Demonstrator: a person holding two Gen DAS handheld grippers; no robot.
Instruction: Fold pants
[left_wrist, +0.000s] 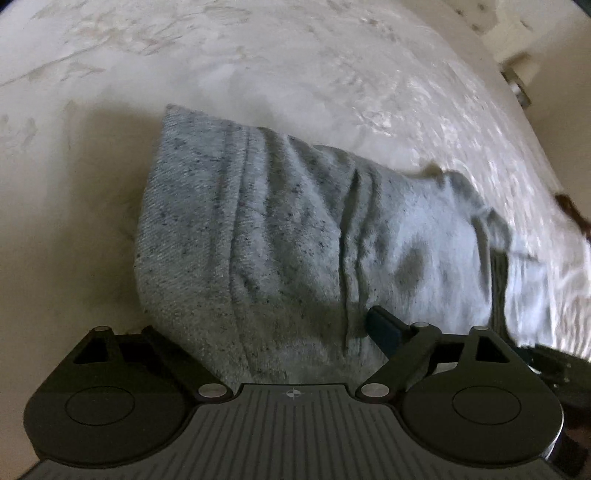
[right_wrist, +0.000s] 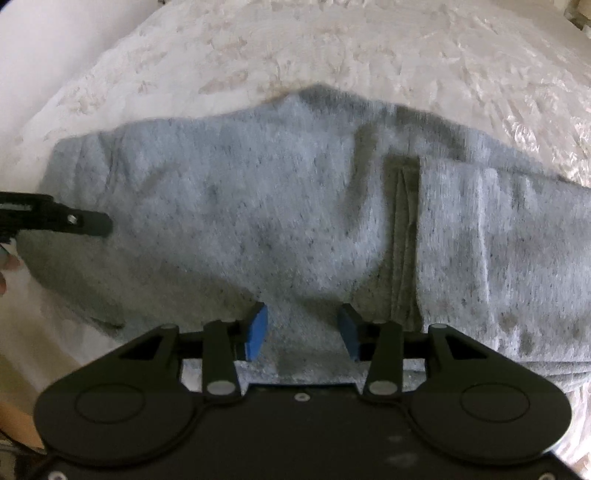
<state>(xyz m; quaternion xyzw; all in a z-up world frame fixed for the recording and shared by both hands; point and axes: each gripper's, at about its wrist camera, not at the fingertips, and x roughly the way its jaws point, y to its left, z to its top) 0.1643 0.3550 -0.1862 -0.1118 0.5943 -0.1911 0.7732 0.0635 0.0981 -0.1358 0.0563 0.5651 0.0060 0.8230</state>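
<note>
**Grey pants partly folded on the bed, both grippers at the near edge**

A pale patterned bedspread (right_wrist: 332, 48) fills both views, and the grey pants (right_wrist: 258, 206) are laid across it in a broad band. At the right of the right wrist view a folded layer (right_wrist: 491, 251) is seen lying over the rest, its straight edge beside a dark crease; a fold is judged already made, with another in hand.

The right gripper (right_wrist: 303, 328) is held at the near edge of the pants, its blue pads apart with cloth between them; it is released, not clamped. The left gripper (left_wrist: 280, 343) is set over the left end of the pants. One finger (left_wrist: 384, 325) shows, the other is hidden by cloth, so its state cannot be told.

The next move is judged to call for both jaws being closed on the near edge, then carried evenly to the far side.
</note>
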